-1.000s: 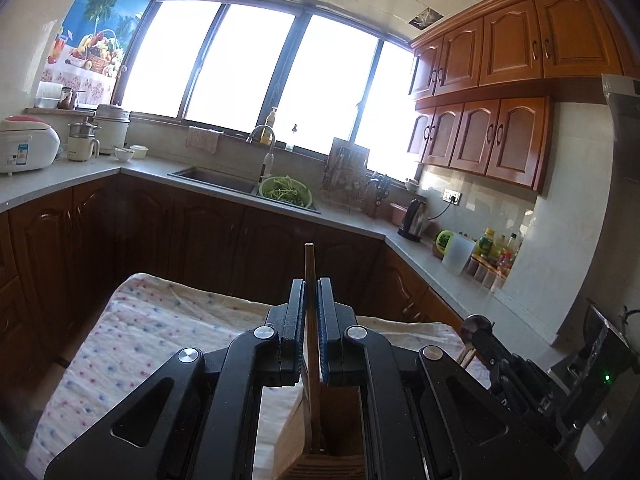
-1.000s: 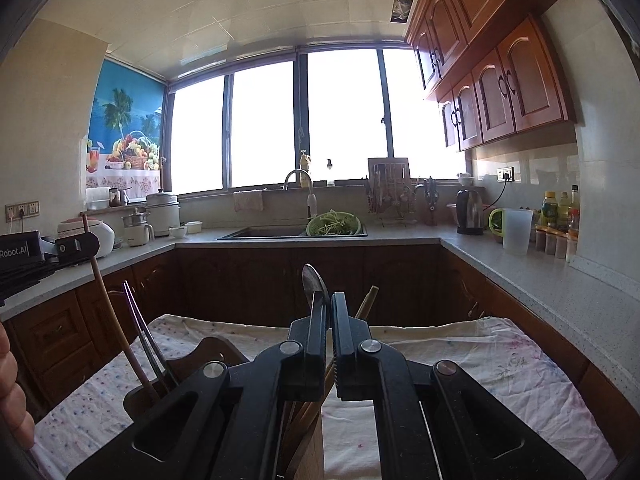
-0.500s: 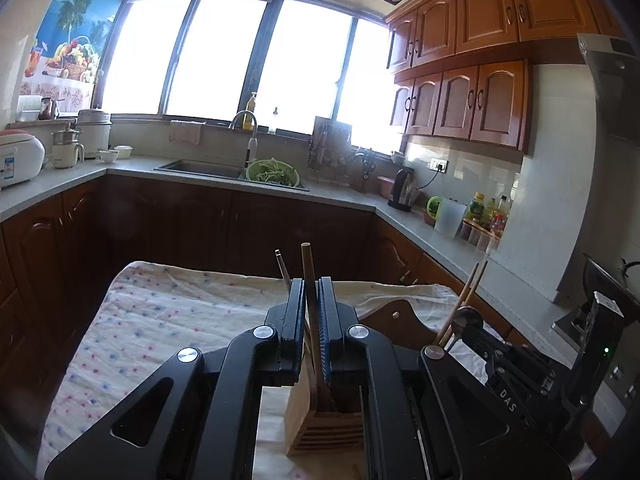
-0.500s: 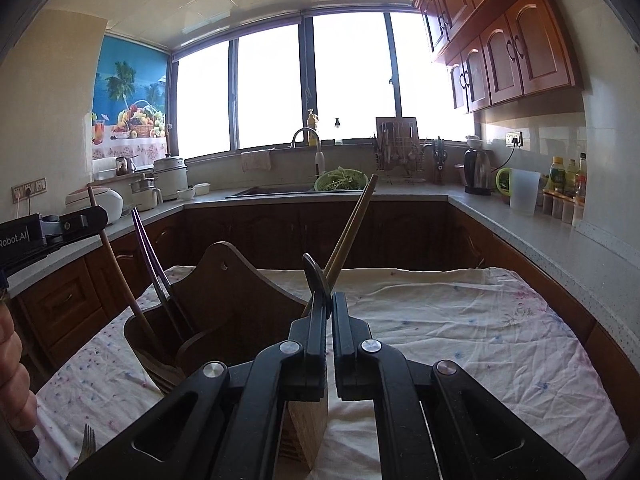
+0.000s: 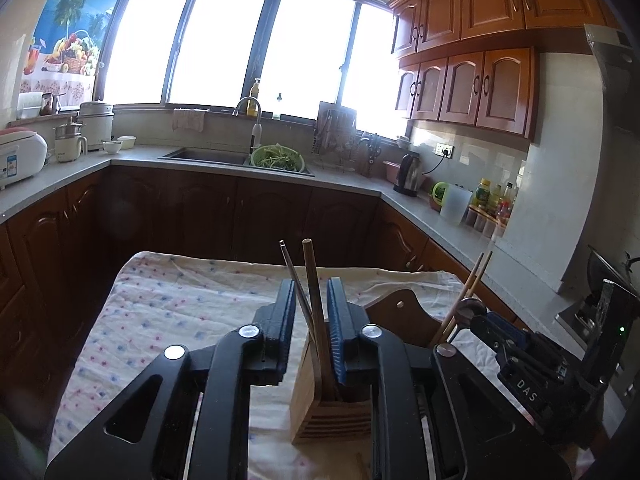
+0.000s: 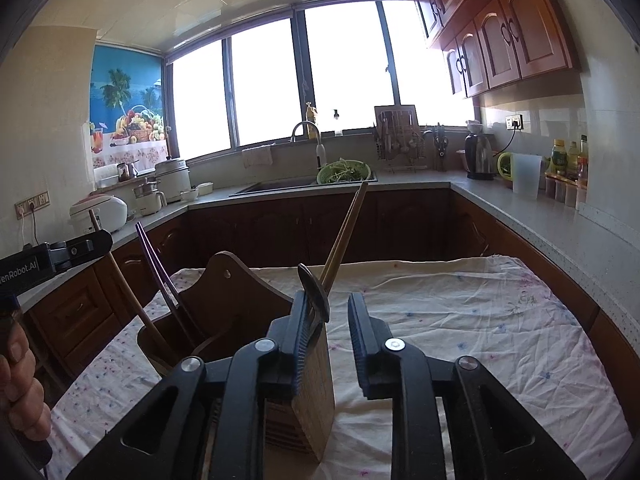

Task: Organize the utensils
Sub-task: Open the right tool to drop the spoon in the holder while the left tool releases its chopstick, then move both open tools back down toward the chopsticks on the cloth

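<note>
Behind the work table a brown-cabinet kitchen runs under a wide bright window, and a white cloth with small coloured dots (image 6: pixel 460 320) covers the table. On the left gripper's body, seen from the right camera, I read the white letters "enRobot.AI", and on the right gripper's body, seen from the left camera, the letters "DAS". A wooden utensil holder (image 5: pixel 332 412) stands on the cloth close under both cameras; it has a pale slatted box at the front and a darker rounded back (image 6: pixel 228 292). In its left part stand a wooden stick (image 5: pixel 316 312) and a thin dark pair of chopsticks (image 5: pixel 296 284), and in the right camera these chopsticks (image 6: pixel 158 268) look purple. In the right part lean two pale wooden chopsticks (image 6: pixel 344 236) and a metal spoon (image 6: pixel 314 294). The left gripper (image 5: pixel 311 320) is opening its jaws; the stick and the dark chopsticks are between them but the pads do not press them. The right gripper (image 6: pixel 330 320) is also opening; the spoon leans against its left finger and the right finger is apart from it. One second ago both grippers were closed tight on the stick and on the spoon, and now the utensils rest in the holder. A green bowl of vegetables (image 5: pixel 277 158) sits by the sink, and a hand (image 6: pixel 20 380) is at the left edge
</note>
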A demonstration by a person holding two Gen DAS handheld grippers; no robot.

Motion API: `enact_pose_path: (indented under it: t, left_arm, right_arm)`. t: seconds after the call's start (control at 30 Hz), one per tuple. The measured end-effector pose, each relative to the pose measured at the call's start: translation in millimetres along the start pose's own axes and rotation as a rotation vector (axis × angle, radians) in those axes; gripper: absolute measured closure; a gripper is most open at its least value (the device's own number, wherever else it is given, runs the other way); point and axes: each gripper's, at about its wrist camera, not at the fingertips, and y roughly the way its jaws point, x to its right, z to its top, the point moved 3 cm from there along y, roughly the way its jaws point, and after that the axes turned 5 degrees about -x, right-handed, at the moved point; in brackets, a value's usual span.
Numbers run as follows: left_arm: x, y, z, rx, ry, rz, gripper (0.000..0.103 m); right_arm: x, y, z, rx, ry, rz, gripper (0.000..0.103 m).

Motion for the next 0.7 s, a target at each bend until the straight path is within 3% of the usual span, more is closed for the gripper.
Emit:
enact_pose_path:
  t: [0.03,0.17,0.27,0.4,0.53,0.7]
  left_arm:
    - [-1.2,-0.3,-0.7,-0.003,-0.006,0.004,0.061]
    - [-4.8,-5.4,-3.8,-0.011,-0.027,0.009,0.053]
    - [-6.7,-12.5,-9.2,-0.018,-0.038,0.014,0.043]
    - [-11.1,-27.3,-21.2,-0.024,-0.053,0.047,0.021]
    - [-17.4,-38.9,-38.6,-0.058,-0.081,0.055,0.015]
    - [-23.1,-55.5,-68.7,-0.105,-0.1,0.065,0.015]
  right_arm:
    - [0.8,-2.3,0.1,-0.001,0.008,0.005,0.062]
    - [8.6,-13.7,0.6,-0.007,0.042,0.009,0.05]
    - [18.3,-25.6,-1.6,-0.009,0.083,0.013,0.03]
    - [30.1,-42.8,-10.0,-0.024,0.128,0.022,0.016]
    - [38.0,-60.3,-23.7,-0.044,0.161,0.053,0.004]
    - [35.1,-83.1,-43.7,-0.08,0.161,0.086,0.003]
